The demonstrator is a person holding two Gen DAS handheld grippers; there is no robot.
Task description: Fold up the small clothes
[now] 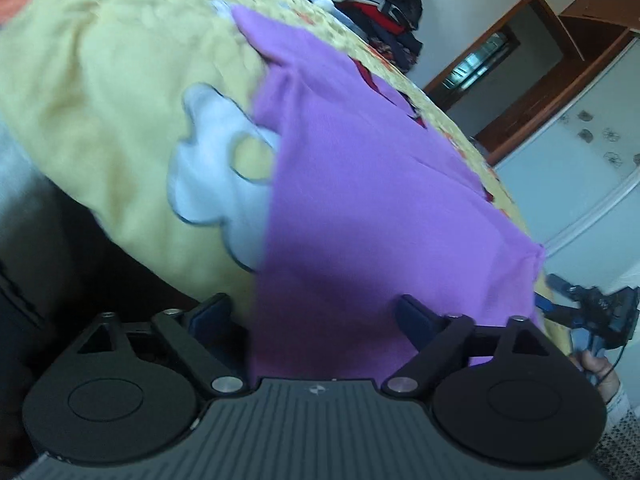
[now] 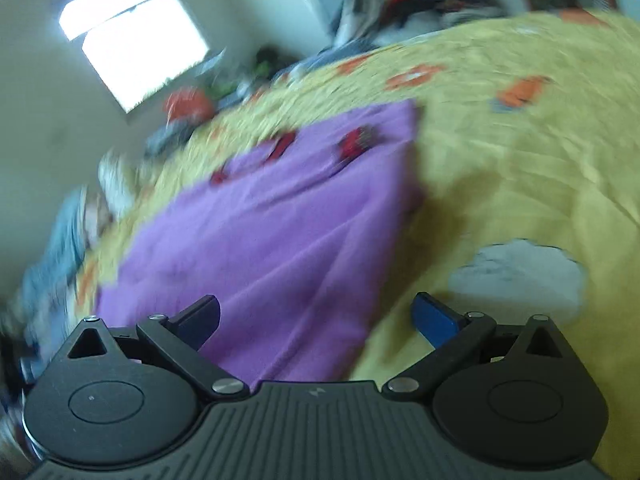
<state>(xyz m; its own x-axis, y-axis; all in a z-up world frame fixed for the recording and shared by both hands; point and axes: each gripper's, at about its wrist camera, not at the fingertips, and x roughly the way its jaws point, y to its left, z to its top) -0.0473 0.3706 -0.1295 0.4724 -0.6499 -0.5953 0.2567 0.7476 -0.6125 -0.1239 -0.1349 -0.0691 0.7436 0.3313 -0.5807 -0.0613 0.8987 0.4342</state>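
1. The left claw [image 1: 314,312] stands wide open, its two dark fingers spread apart with nothing between them. The purple garment [image 1: 372,200] lies straight ahead of it on the yellow bedspread [image 1: 112,100]; the cloth's near edge drops out of sight behind the claw's body.
2. Ahead and left of this claw, a pale blue flower patch [image 1: 212,184] on the bedspread is half covered by the garment's left edge.
3. To this claw's right, the other tool and a hand [image 1: 596,368] show only partly, cut off by the garment's corner and the frame.
4. Far ahead, a pile of clothes [image 1: 380,4] sits at the bed's far side.
5. The right claw [image 2: 316,318] is also spread open and empty. The right wrist view is heavily blurred.
6. The purple garment [image 2: 280,224] lies ahead and left of this claw; its left finger overlaps the cloth, though contact cannot be judged. Red marks [image 2: 356,144] on its far part are too smeared to identify.
7. Clutter [image 2: 188,108] beyond the bed is unreadable.
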